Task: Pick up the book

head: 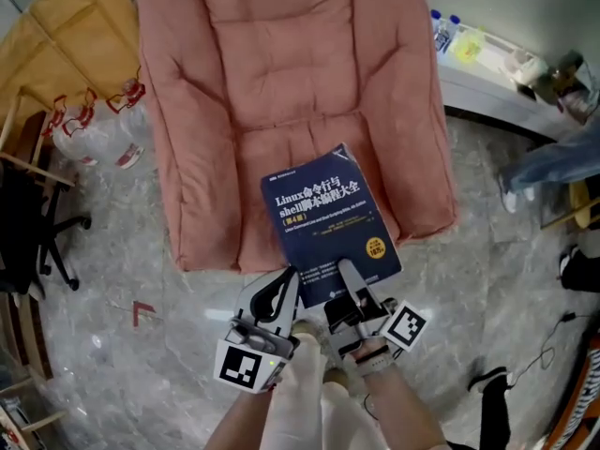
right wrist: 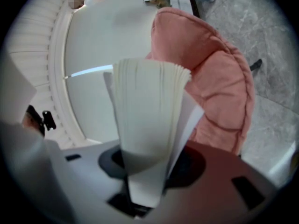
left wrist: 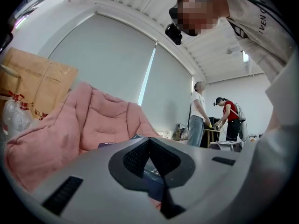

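Right claw (head: 348,277) pinches book's (head: 328,218) pages; left claw (head: 283,289) pinches its corner. Book seems off cushion (head: 281,82): pick-up nearly done.

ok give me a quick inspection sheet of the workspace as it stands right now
surface: pink cushion lying on a grey marble floor
job's things: blue book, near edge at both grippers, far end over the cushion
clutter: plastic bags with red handles, cardboard, bottles on a white table
grippers: left gripper fingers closed at the book's near left corner; right gripper fingers clamped on the page block
cables: thin dark cable on the floor, right side
surroundings: black office chair at left; two people standing in the background
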The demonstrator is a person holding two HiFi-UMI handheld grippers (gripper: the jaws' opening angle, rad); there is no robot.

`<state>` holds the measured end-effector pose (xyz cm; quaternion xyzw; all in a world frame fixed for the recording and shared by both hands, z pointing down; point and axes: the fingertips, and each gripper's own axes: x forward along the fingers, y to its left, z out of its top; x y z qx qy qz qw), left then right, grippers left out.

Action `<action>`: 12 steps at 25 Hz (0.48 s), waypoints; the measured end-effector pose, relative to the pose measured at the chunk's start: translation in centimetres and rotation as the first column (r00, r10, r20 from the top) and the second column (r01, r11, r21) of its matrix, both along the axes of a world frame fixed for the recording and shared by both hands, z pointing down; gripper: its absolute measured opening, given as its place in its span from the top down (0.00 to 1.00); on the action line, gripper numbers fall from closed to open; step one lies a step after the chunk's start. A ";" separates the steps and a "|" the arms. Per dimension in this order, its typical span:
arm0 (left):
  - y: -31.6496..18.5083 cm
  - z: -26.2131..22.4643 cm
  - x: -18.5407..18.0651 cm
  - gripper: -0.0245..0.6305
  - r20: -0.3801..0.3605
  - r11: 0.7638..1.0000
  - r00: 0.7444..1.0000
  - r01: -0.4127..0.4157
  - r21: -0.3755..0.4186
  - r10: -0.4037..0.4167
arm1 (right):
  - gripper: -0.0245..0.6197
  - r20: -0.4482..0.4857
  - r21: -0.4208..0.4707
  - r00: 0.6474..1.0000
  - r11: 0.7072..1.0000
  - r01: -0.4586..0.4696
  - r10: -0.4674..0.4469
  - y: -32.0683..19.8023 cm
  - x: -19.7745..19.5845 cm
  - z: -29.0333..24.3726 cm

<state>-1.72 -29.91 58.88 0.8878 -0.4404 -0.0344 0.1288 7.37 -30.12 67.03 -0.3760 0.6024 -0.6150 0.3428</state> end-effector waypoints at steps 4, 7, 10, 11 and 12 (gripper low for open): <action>-1.8 -1.5 -0.5 0.94 -0.005 0.998 1.000 -0.008 0.059 0.009 | 0.69 -0.010 0.015 1.000 1.000 -0.001 0.001 -0.9 0.1 -1.3; -2.9 -2.5 -0.3 0.94 -0.015 0.997 1.000 -0.024 0.079 0.025 | 0.69 -0.021 0.026 1.000 1.000 -0.008 0.009 -1.4 0.1 -2.2; -3.0 -2.6 -0.3 0.94 -0.008 0.998 0.999 -0.042 0.036 0.043 | 0.69 -0.024 0.035 1.000 0.999 -0.018 0.019 -1.5 0.0 -2.8; -3.0 -2.7 -0.3 0.94 -0.004 0.998 0.999 -0.048 0.043 0.048 | 0.69 -0.023 0.037 1.000 0.999 -0.020 0.021 -1.5 0.0 -2.9; -3.0 -3.0 -0.3 0.94 -0.002 0.997 0.999 -0.051 0.054 0.051 | 0.69 -0.024 0.040 0.999 0.999 -0.021 0.022 -1.5 0.0 -3.1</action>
